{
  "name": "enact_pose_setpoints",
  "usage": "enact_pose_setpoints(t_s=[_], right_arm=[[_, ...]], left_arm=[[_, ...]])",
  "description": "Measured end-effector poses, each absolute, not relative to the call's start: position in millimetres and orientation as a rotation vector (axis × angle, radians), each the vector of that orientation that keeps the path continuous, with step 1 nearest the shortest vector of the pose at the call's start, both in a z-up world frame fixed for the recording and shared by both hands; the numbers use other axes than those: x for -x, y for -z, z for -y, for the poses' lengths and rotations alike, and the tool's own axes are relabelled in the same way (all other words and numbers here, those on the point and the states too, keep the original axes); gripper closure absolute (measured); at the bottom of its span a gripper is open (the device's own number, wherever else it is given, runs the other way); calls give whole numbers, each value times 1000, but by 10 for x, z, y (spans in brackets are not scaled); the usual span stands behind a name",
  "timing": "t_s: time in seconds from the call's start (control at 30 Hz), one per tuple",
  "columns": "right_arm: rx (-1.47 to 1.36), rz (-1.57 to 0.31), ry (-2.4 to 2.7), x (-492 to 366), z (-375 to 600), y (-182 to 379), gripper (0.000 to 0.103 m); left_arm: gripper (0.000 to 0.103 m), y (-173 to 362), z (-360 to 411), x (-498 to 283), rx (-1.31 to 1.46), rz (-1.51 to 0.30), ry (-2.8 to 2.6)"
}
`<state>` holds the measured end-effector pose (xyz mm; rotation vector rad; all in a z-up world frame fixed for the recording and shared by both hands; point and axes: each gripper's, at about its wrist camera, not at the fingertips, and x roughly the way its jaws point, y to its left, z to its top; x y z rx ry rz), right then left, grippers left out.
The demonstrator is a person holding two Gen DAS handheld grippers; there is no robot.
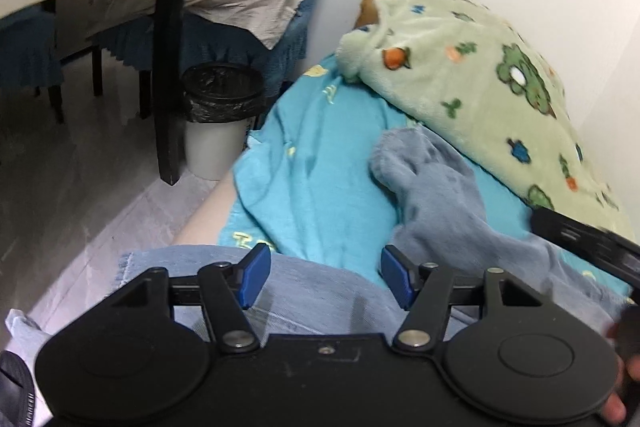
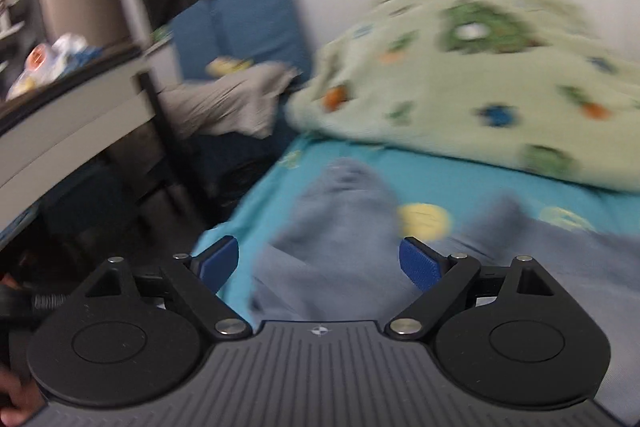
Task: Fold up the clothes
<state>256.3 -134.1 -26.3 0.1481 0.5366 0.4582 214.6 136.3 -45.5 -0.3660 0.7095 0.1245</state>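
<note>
Both claws, left gripper (image 1: 325, 277) and right gripper (image 2: 319, 265), stand wide apart, holding nothing. Grey-blue garment (image 1: 436, 195) lies crumpled near the bed's (image 1: 320, 167) front edge. For a clean fold, I judge each should pinch one single layer.

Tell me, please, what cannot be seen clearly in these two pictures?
- Grey-blue garment: its near part is hidden behind the left gripper body in the left wrist view, so its full shape is unknown.
- Right wrist view: motion blur smears the garment and the green blanket.
- Right gripper: cut off by the left view's right edge.
- Table items: blurred.
</note>
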Motion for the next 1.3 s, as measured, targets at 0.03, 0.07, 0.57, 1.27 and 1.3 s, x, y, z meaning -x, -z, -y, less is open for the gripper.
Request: enact_pose_setpoints(t_s=[0.03,0.07,0.57,1.27,1.3], right_arm=[[-135,-544,-464,-2596,1298,271,13],[-122,-552,-470,-2628,1255,279,13],[-89,-571,-447,-2781,1321,93,99],[-345,-700,-187,-1662,2724,537,51],[-340,-701,-181,-1527,2717,484,51]], left_arm=[[46,497,-1382,-2162,378,-714,-124],[47,538,-1401,-2179,390,-719,-123],[50,671,-1406,-2127,516,-715,-60],[49,857,-1041,-2168,724,-745,274],[49,859,-1044,-2164,734,-741,290]])
